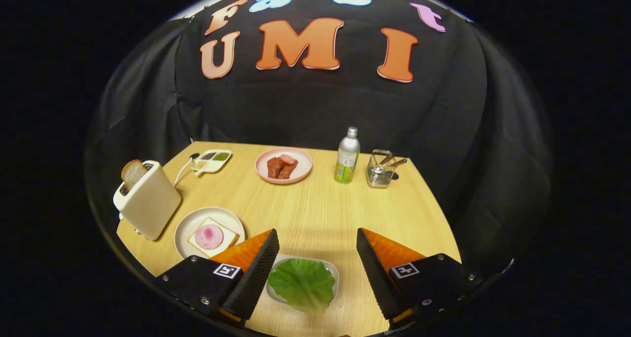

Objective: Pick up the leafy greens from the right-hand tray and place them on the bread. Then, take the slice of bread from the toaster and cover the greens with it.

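While spread wide, the gripper (315, 238) hovers above the leafy greens (301, 283).

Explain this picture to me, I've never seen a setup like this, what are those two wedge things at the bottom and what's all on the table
Those wedges are the two fingers of a handheld gripper; a person carries it, and the camera rides on it, looking forward. The fingers are open and hold nothing. Between them, on the wooden table, lies a leaf of greens on a small tray. Beside the left finger sits a plate with bread topped by a pink slice. Left of that stands a toaster with a bread slice poking out. Farther back: a seasoning dish, a pink plate of meat, a bottle and a wire basket.
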`<state>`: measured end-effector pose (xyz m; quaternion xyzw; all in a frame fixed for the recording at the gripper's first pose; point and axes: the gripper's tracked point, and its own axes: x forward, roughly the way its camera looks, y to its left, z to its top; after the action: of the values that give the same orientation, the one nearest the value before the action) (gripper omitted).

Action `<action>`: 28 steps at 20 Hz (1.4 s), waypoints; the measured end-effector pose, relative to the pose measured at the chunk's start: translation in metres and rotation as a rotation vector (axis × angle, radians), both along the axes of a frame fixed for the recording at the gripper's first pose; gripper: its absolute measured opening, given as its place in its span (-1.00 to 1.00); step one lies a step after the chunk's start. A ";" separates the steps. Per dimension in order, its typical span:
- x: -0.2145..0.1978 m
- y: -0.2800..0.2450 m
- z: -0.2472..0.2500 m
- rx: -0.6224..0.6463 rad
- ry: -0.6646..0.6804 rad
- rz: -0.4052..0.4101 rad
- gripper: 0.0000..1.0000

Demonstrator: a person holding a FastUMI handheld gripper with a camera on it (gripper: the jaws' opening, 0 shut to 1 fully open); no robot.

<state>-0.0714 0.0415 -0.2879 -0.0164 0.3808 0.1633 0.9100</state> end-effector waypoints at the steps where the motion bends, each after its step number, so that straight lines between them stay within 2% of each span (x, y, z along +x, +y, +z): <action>1: -0.004 0.001 -0.013 -0.010 0.034 0.023 0.90; 5: -0.034 -0.005 -0.064 -0.102 0.193 0.119 0.84; 9: -0.063 0.013 -0.099 -0.071 0.350 0.212 0.79; 14: -0.067 0.013 -0.133 -0.177 0.416 0.299 0.80; 19: -0.073 0.021 -0.157 -0.217 0.497 0.379 0.80; 20: -0.074 0.024 -0.156 -0.189 0.512 0.384 0.80; 26: -0.070 0.019 -0.158 -0.180 0.535 0.352 0.47; 28: -0.068 0.018 -0.158 -0.171 0.541 0.308 0.08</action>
<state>-0.1398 0.0598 -0.4459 -0.1064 0.6141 0.2647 0.7358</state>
